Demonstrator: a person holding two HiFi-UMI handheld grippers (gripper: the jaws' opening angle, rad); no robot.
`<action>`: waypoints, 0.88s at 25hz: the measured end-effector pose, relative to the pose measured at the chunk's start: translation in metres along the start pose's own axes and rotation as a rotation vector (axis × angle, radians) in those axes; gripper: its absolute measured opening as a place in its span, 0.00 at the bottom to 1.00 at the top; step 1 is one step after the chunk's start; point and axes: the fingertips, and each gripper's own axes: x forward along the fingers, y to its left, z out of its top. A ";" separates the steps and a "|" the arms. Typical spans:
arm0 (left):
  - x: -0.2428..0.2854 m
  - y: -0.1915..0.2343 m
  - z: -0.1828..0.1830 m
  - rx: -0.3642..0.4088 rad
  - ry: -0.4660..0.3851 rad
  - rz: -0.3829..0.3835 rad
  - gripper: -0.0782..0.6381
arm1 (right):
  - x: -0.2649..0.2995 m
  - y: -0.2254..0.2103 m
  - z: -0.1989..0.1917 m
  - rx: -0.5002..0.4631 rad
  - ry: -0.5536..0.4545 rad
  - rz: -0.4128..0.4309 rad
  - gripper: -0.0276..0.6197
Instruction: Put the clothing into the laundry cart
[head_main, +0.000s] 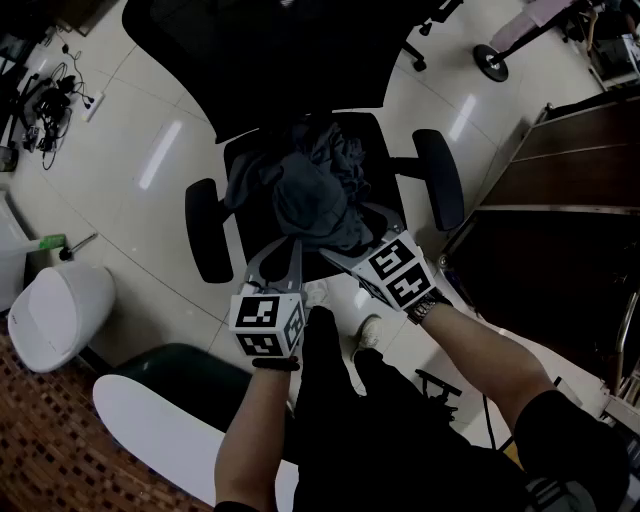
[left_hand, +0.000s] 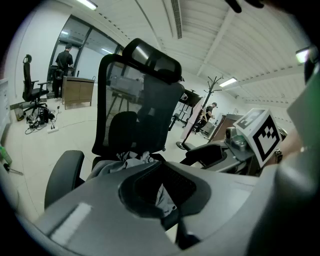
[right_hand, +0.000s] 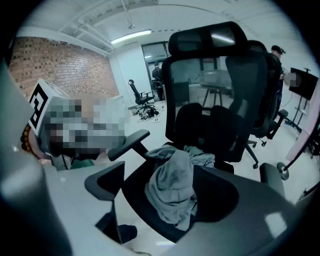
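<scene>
A heap of grey clothing (head_main: 310, 195) lies on the seat of a black office chair (head_main: 205, 232). In the head view both grippers are at the seat's front edge. My left gripper (head_main: 296, 243) has its jaws drawn together to a point at the near edge of the heap. In the left gripper view (left_hand: 155, 167) the jaws meet, with cloth (left_hand: 127, 159) just beyond them; whether any is pinched is hidden. My right gripper (head_main: 360, 238) stands open, its jaws spread on either side of the hanging grey garment (right_hand: 172, 187) without pressing on it.
The chair's armrests (head_main: 440, 175) flank the heap. A dark wooden cabinet (head_main: 560, 200) stands close on the right. A white bin (head_main: 55, 315) and a dark green container (head_main: 190, 370) sit at the lower left. The person's shoes (head_main: 368, 330) are under the grippers.
</scene>
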 end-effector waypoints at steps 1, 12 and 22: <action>0.010 0.014 -0.004 -0.005 0.002 0.005 0.11 | 0.019 -0.010 -0.004 0.000 0.011 -0.007 0.73; 0.109 0.099 -0.062 -0.045 0.063 0.001 0.11 | 0.164 -0.095 -0.075 0.090 0.146 -0.065 0.95; 0.159 0.140 -0.105 -0.063 0.096 -0.013 0.11 | 0.262 -0.130 -0.147 0.184 0.295 -0.097 0.95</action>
